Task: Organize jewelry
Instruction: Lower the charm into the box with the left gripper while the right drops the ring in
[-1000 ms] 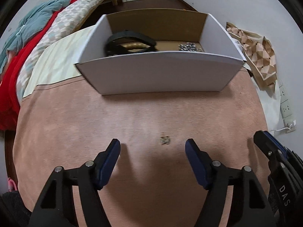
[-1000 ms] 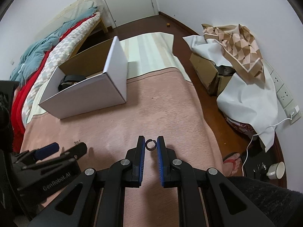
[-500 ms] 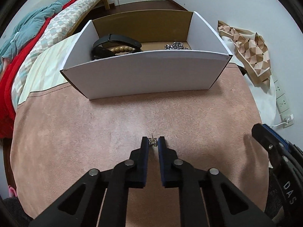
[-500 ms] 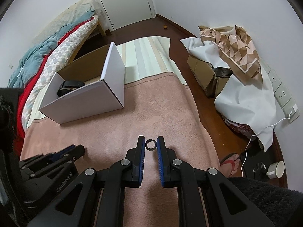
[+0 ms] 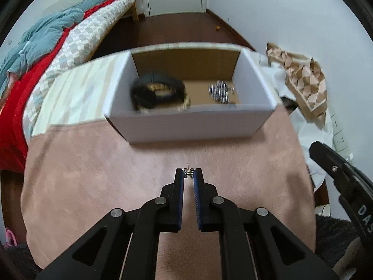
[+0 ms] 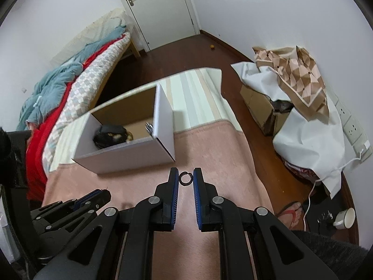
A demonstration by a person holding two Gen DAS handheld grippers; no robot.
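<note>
My left gripper [image 5: 188, 174] is shut on a small metal earring [image 5: 188, 172] and holds it above the pink blanket [image 5: 93, 175]. My right gripper [image 6: 185, 177] is shut on a small dark ring [image 6: 185, 177], also above the blanket [image 6: 221, 158]. An open white cardboard box [image 5: 193, 126] stands ahead; inside lie a black band with a beaded bracelet [image 5: 158, 91] and a silver chain [image 5: 220, 91]. The box shows in the right wrist view [image 6: 126, 154] to the left, with the left gripper's fingers [image 6: 93, 198] low at the left.
A bed with red and teal bedding [image 5: 46, 53] is at the left. A striped cloth [image 6: 198, 95] lies beyond the blanket. A covered carton with patterned fabric [image 6: 296, 79] stands at the right by wall sockets [image 6: 349, 121]. A cup [image 6: 345, 217] is on the floor.
My left gripper closed on the earring and lifted it off the blanket. Both grippers rose and moved toward the box; the right still holds the ring.
</note>
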